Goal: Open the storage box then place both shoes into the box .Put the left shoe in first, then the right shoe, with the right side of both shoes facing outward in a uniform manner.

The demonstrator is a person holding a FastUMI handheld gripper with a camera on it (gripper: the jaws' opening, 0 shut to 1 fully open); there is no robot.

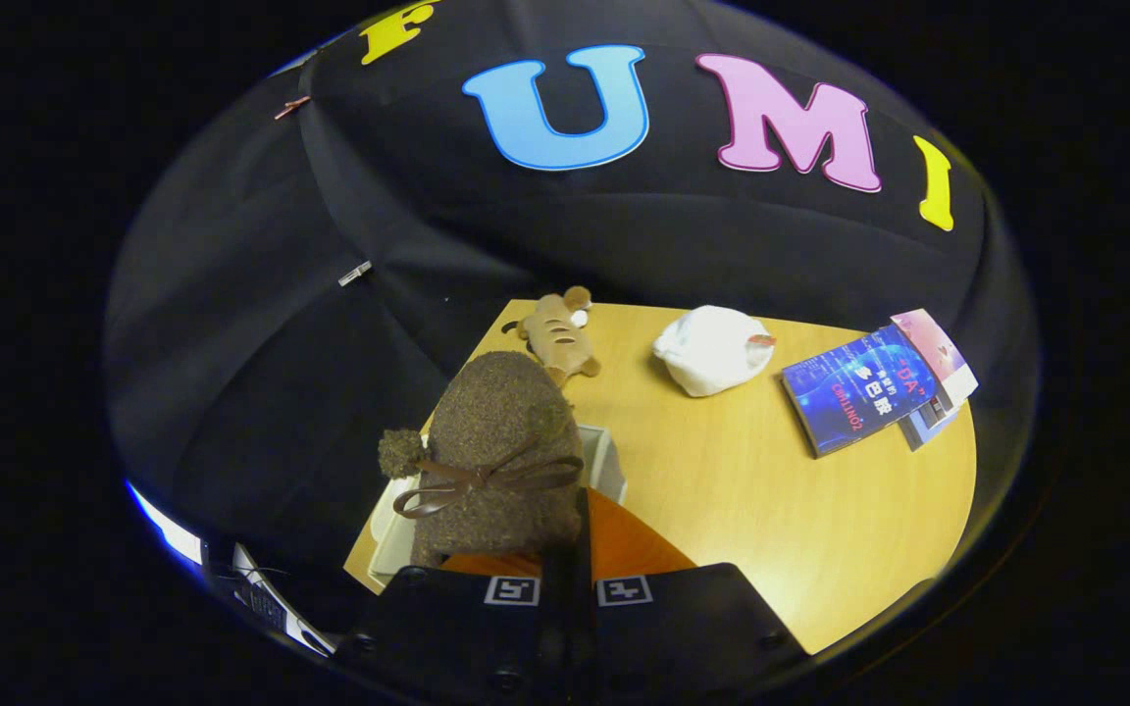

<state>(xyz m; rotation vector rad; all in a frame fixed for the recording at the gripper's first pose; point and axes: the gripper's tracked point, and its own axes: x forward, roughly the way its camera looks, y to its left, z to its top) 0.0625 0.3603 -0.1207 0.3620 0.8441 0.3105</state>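
Gripper (570,549) fingers are pinched close together on the rear edge of a brown fuzzy shoe (501,456), which hangs just ahead of them over the white storage box (604,461) at the table's (771,510) left edge. The shoe looks soft, light and floppy; the bow is flimsy, so the firmer heel rim seems the better hold. A white shoe (712,348) lies near the far edge.

The shoe (501,451) looks like rough, nubbly wool cloth, matt, with a smooth leather-like bow (487,482). The storage box (604,461) appears smooth plastic. The table (771,500) is smooth light wood with a soft sheen. The books (864,389) have glossy paper covers; the plush toy (557,335) is soft fabric.
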